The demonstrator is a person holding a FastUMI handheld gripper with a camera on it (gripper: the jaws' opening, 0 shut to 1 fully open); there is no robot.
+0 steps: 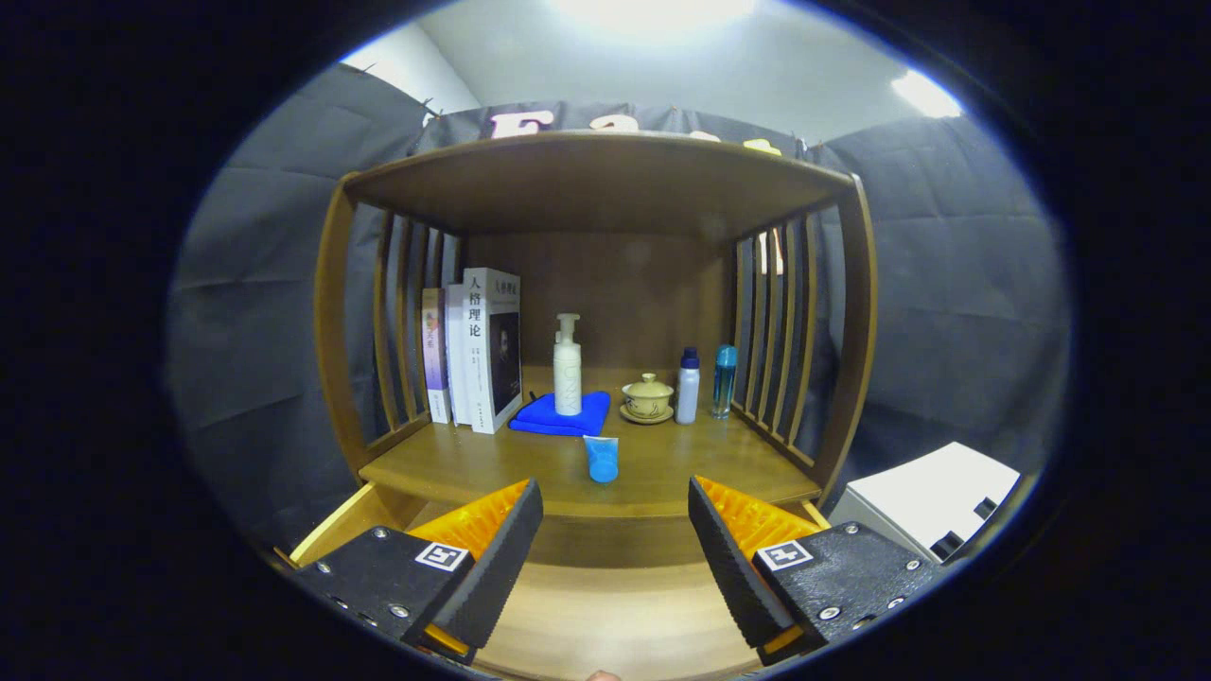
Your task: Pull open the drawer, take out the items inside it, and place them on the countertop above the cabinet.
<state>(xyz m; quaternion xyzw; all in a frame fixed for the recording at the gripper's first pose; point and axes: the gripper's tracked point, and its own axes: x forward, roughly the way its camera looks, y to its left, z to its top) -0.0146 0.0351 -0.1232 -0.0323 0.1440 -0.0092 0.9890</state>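
My gripper is open, its two fingers spread wide with nothing between them. They hover over the pulled-out drawer, whose wooden bottom shows bare between and below the fingers. Just beyond the fingertips lies the cabinet's countertop. A small blue tube stands cap-down near the countertop's front edge, straight ahead between the fingers. Farther back stand a white pump bottle on a folded blue cloth, a lidded tea cup on a saucer, a white bottle with a dark cap and a blue bottle.
Several upright books lean against the slatted left side of the shelf. A wooden top shelf roofs the countertop, with slatted sides left and right. A white box sits to the right of the cabinet.
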